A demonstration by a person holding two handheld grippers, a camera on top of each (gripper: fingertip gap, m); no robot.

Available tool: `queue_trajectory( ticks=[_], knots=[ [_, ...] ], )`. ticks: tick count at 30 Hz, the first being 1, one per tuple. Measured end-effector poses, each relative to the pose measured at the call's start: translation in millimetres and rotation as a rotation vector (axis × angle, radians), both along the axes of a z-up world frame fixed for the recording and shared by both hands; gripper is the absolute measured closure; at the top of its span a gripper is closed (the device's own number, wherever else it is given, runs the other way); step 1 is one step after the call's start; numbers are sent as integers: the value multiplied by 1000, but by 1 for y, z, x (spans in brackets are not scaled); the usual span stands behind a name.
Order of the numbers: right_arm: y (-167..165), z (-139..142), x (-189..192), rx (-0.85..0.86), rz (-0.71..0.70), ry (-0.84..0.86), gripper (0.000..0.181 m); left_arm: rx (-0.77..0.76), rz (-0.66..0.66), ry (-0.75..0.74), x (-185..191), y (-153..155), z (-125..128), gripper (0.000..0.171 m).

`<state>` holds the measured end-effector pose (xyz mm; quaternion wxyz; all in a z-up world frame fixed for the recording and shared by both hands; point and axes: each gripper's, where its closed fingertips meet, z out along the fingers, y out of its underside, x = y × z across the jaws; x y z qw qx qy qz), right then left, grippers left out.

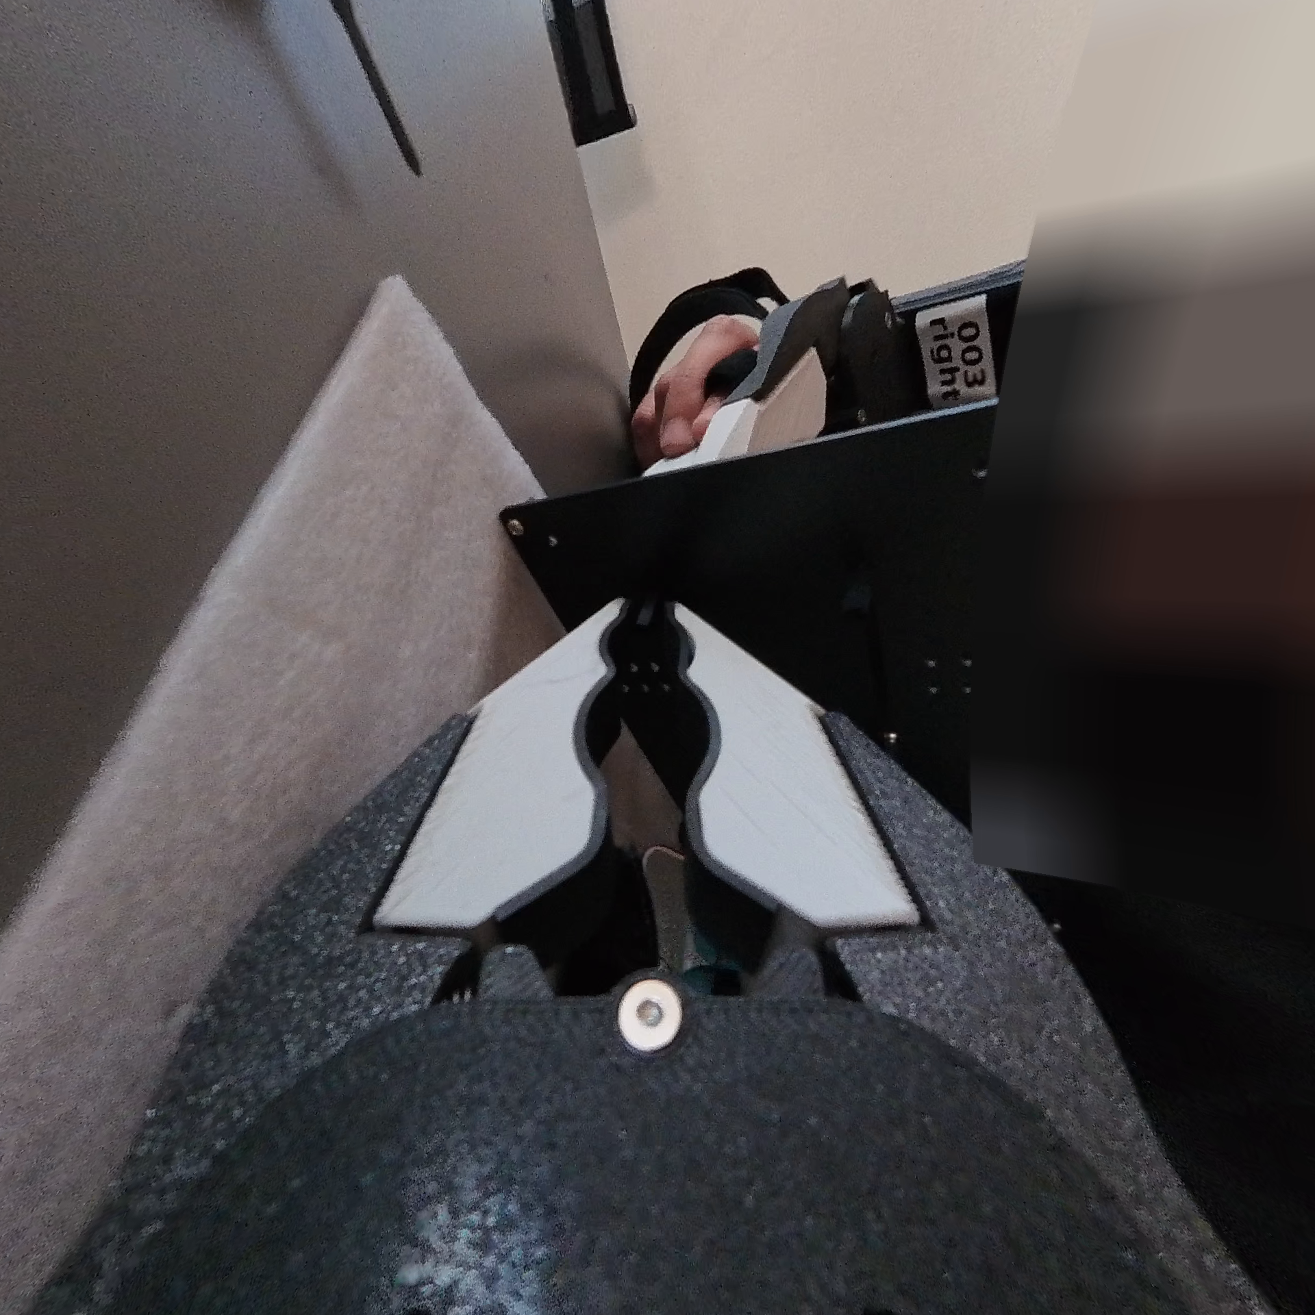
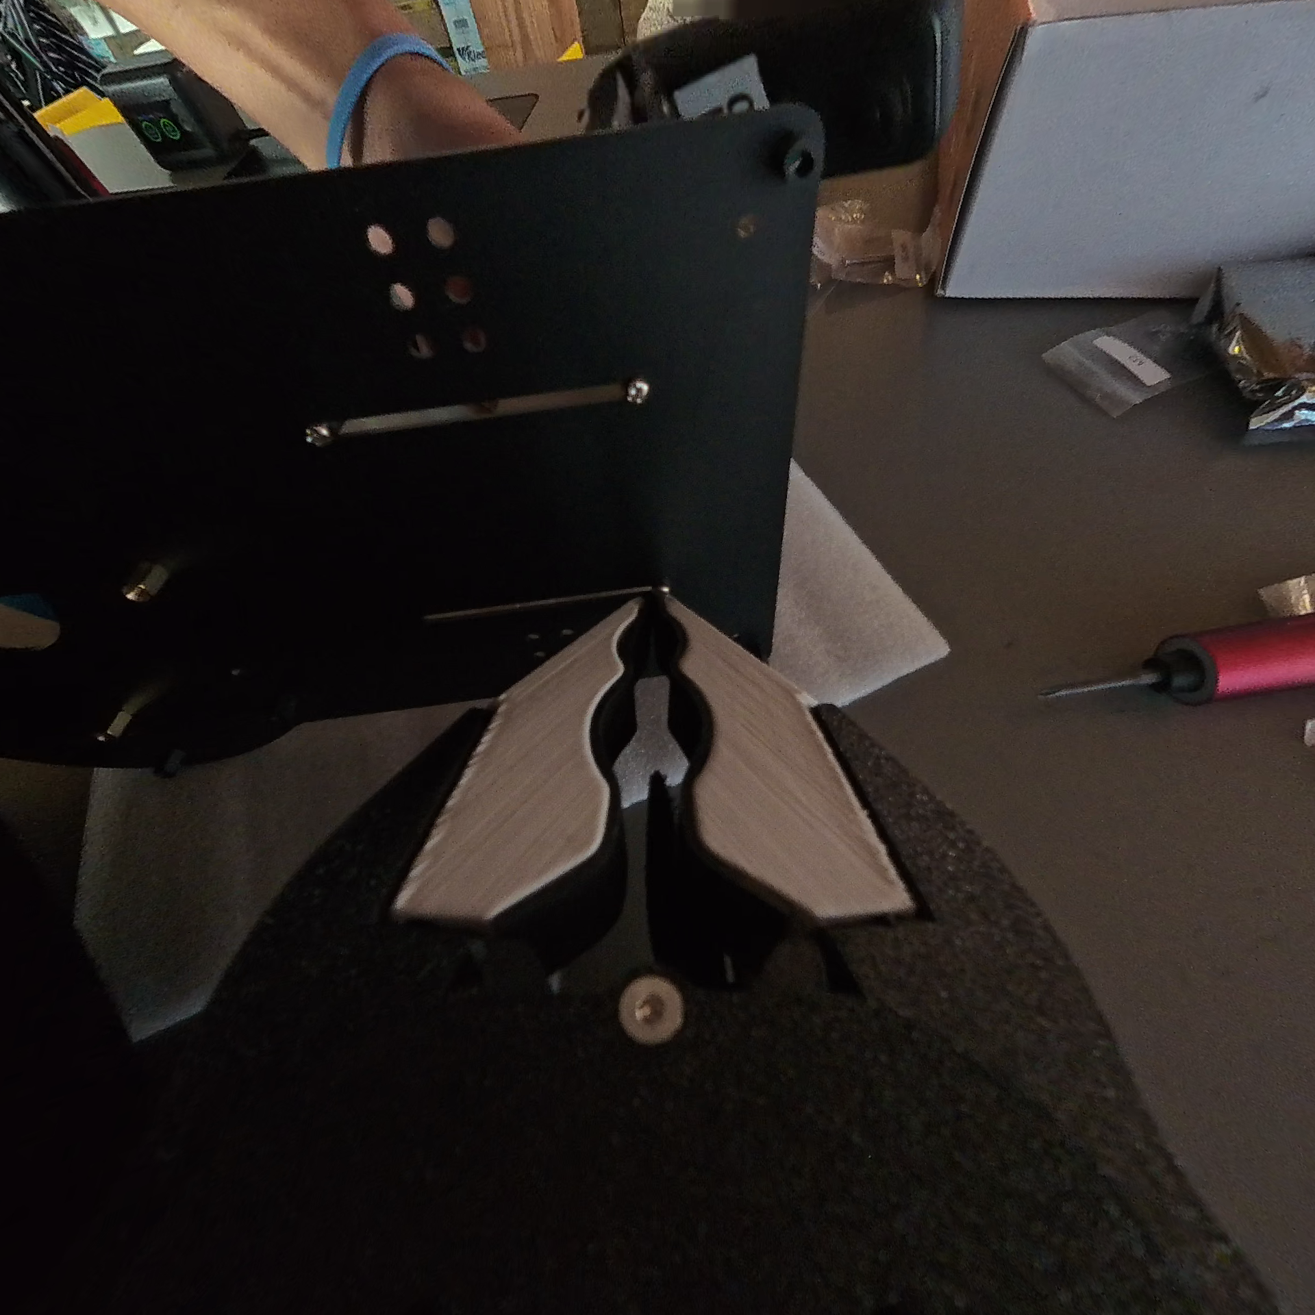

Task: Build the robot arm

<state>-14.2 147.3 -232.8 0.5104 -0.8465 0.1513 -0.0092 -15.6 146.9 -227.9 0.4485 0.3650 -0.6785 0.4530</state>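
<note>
Your left gripper [image 1: 649, 610] is pinched on the edge of the black metal plate [image 1: 783, 562]: fingertips nearly meet, with the thin sheet edge between them. Fingers [image 1: 526, 768] are matte white with dark wavy rubber inner profiles; the body is speckled black with a round silver bolt at centre. The plate is flat, matte and powder-coat smooth, with rounded corners and small screws along its edge.

Your right gripper [image 2: 653, 605] grips the same plate [image 2: 498, 498] at its lower edge, jaws clamped down to sheet thickness. From this side the plate stands roughly upright, showing a cluster of round holes, two long slots with screw heads at their ends, and brass standoffs on the left.

Under the plate lies a white foam sheet [image 2: 840, 605], soft and fuzzy-textured, on a smooth grey table [image 2: 1032, 854]. To the right, well apart from the plate, lies a red-handled screwdriver [image 2: 1224, 658] with a black collar and thin metal tip. Farther back are a crinkled foil bag [image 2: 1266, 370] and a white cardboard box [image 2: 1138, 142]. A forearm with a blue band [image 2: 370, 92] shows behind the plate's top edge.
</note>
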Motion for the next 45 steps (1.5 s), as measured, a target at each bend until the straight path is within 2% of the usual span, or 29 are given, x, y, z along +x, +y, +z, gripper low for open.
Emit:
queue_trajectory(
  ticks=[3,9,12,14,16,17,18,20,21,25,28,33,34,35,41,45],
  knots=[
    [1,0,0,-2,10,-1,181,49,-27,-203,0,0,-1,166],
    [2,1,2,14,35,91,181,168,-98,-842,0,2,-5,166],
    [1,2,2,43,70,162,181,207,-115,-1040,0,2,-7,166],
    [-3,9,2,81,152,138,179,218,-121,-1050,0,2,-8,167],
    [-11,16,15,78,208,20,162,210,-124,-1019,0,2,-8,166],
    [-12,20,20,77,250,-22,148,210,-131,-1013,0,2,-8,167],
    [-11,20,20,71,325,-40,134,213,-140,-1017,0,1,-9,167],
    [-8,5,15,-23,503,-15,118,217,-157,-1037,0,1,-9,167],
    [-7,-4,11,-86,600,0,117,217,-164,-1042,0,2,-8,167],
    [3,-21,9,-165,845,45,141,204,-172,-1068,0,2,-8,167],
    [3,-16,3,-152,994,164,142,196,-179,-1094,0,2,-8,167],
    [1,-3,-1,-105,1146,344,145,198,-201,-1162,0,2,-9,167],
    [3,-1,-2,-96,1158,369,150,199,-205,-1179,0,2,-9,167],
    [7,-4,1,-106,1150,358,164,200,-209,-1199,0,2,-9,167],
    [6,-5,0,-102,1195,310,167,232,-230,-1321,-1,3,-10,167],
    [6,-5,-1,-95,1194,303,167,257,-240,-1221,-1,5,-10,167]
  ],
)
